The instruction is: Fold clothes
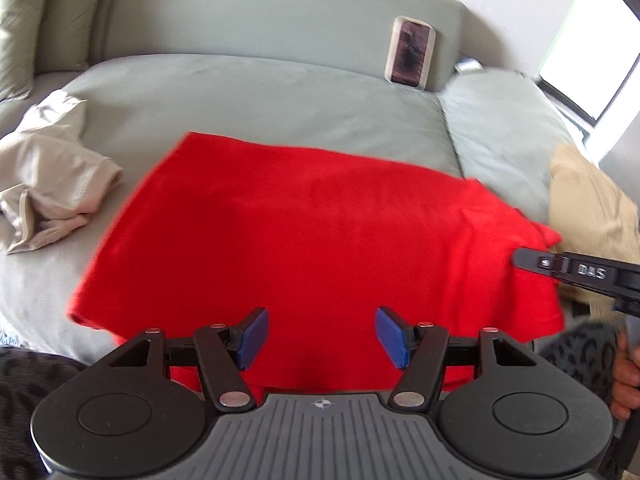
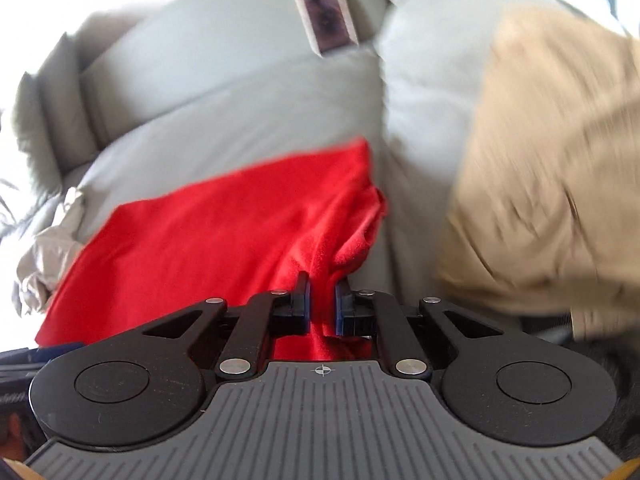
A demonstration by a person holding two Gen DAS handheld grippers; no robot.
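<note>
Red garment (image 2: 208,236) lies spread on grey sofa (image 1: 248,92). Right gripper (image 2: 322,304) pinches bunched edge of it; keep pinch firm, lift evenly, carry fold across. Left gripper (image 1: 318,336) spread, empty above near hem; grab opposite corner. Right view blurred; near hem hidden behind grippers.

I see cloth (image 1: 304,232) – plain red | sofa (image 1: 248,92) – pale grey-green | crumpled garment (image 1: 52,172) beige | cushion (image 2: 552,168) tan | my gripper pads (image 1: 253,338) blue | lap fabric (image 1: 24,396) dark leopard print
</note>
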